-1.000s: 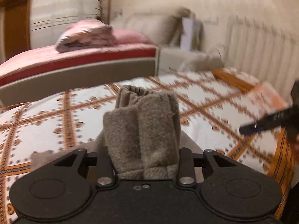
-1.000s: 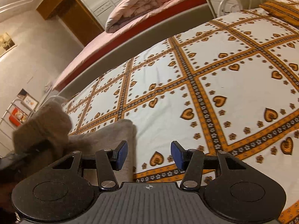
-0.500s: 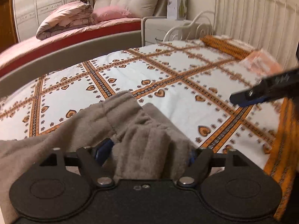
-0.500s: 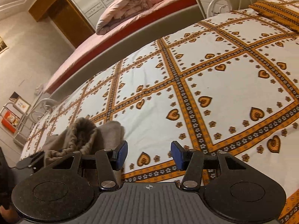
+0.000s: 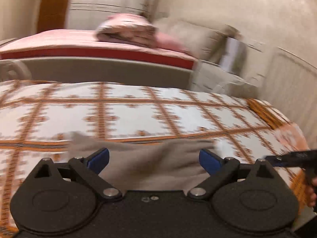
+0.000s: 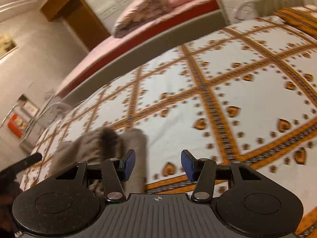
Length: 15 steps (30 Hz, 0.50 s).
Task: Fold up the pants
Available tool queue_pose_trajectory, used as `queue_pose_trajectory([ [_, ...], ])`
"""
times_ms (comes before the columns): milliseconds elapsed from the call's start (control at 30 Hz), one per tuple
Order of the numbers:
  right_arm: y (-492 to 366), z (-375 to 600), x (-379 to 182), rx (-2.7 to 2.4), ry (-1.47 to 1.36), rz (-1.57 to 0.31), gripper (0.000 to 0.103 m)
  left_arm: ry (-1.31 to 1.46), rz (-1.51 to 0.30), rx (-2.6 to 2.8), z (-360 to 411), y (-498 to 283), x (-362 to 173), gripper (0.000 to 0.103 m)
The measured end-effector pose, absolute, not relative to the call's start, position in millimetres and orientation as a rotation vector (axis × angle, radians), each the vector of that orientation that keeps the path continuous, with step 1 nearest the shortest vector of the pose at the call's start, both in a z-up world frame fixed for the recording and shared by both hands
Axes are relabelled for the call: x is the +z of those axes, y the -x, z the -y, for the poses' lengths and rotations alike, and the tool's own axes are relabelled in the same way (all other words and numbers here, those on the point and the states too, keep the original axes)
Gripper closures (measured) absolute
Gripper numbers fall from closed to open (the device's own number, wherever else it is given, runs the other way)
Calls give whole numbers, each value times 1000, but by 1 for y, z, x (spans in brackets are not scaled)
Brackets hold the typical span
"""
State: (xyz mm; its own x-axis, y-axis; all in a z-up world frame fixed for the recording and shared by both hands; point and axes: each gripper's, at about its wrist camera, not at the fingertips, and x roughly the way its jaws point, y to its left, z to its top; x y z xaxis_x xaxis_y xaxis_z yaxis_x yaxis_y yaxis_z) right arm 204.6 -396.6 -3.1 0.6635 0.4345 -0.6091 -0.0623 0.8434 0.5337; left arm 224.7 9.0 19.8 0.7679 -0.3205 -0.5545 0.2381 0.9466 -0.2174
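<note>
A bedroom is shown, with a bedspread [image 6: 247,99] of white squares crossed by orange heart-patterned bands; a pink bed [image 5: 79,39] is seen beyond it. The pants [image 5: 150,164], grey-brown and fleecy, are laid on the bedspread near its front edge, just ahead of the left gripper [image 5: 154,158], whose jaws are spread wide with nothing held. In the right wrist view the pants [image 6: 103,144] are seen bunched, one dark rolled opening raised, to the left of the right gripper [image 6: 158,163], whose jaws are likewise parted and empty over bare bedspread. It is judged that the soft heap could slump or unroll once released, and that a pinch of only the top layer could drag the fold open.
</note>
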Motion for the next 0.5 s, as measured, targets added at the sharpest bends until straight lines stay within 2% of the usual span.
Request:
queue_pose_trajectory([
  [300, -211, 346, -15, 611, -800, -871, 51, 171, -653, -115, -92, -208, 25, 12],
  [500, -220, 320, -33, 598, -845, -995, 52, 188, -648, -73, -120, -198, 26, 12],
])
